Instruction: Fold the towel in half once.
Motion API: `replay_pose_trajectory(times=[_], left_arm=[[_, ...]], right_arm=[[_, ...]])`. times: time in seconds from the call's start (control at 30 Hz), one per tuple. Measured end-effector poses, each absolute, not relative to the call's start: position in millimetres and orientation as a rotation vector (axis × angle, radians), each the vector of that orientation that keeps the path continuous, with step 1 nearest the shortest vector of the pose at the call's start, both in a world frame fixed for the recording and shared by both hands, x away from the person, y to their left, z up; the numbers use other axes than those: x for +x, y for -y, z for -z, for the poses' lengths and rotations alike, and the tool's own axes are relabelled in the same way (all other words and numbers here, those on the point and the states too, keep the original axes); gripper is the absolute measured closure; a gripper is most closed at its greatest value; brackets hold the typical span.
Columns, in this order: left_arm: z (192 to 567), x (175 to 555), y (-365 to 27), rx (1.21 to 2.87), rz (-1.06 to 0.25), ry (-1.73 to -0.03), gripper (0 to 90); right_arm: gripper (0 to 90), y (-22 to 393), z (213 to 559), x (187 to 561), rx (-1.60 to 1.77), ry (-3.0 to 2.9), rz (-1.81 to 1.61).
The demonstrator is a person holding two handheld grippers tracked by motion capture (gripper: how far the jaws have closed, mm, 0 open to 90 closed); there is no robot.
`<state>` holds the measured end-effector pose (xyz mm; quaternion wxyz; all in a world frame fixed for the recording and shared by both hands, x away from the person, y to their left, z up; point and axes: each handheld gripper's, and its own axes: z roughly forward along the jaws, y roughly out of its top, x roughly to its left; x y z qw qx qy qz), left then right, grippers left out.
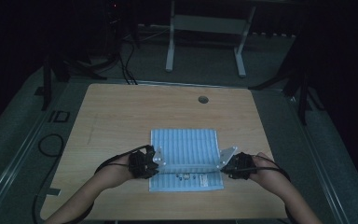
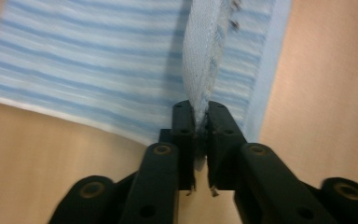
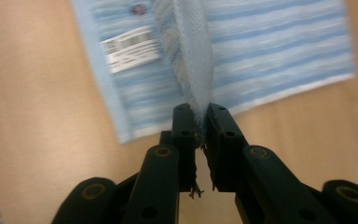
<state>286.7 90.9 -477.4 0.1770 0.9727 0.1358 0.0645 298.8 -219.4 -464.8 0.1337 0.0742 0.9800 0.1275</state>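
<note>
High view: a blue striped towel [image 1: 184, 156] lies flat on the wooden table [image 1: 121, 116], slightly below the frame's centre. My left gripper [image 1: 154, 163] sits at the towel's left edge, lower left of centre, and my right gripper [image 1: 224, 164] at its right edge, lower right of centre. Both of my forearms enter from the bottom corners. Between the two grippers a folded-over band of cloth runs across the towel's lower part. A small white label [image 1: 204, 179] shows on the strip of towel below that band. A round hole [image 1: 203, 99] marks the table surface in the upper middle of the frame.

Left gripper view: my black fingers [image 2: 183, 135] rise from the bottom centre and stand almost together. A raised fold of the towel [image 2: 205, 60] runs up from between them to the top of the frame, pinched at its edge. Frayed threads hang just below the pads. The rest of the cloth spreads flat across the upper left, with bare table at the right and lower left.

Right gripper view: my fingers [image 3: 221, 135] again stand nearly closed at the bottom centre, clamping a raised fold of the towel [image 3: 189, 51]. The label [image 3: 131, 48] lies at the upper left, on the flat cloth. Table shows at the left and lower right.
</note>
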Motion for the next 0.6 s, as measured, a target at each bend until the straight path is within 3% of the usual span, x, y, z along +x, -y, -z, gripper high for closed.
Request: replay_pose_trajectory(times=[0.2,0.6], left_arm=[[478,276,-94,2.764,-0.121,-0.380,63.0],[490,298,-94,2.777,-0.106,-0.447,57.0]], right_arm=[[66.3,230,470,282,0.236,-2.908,-0.377],[58.9,222,478,314,0.213,-2.925,-0.391]])
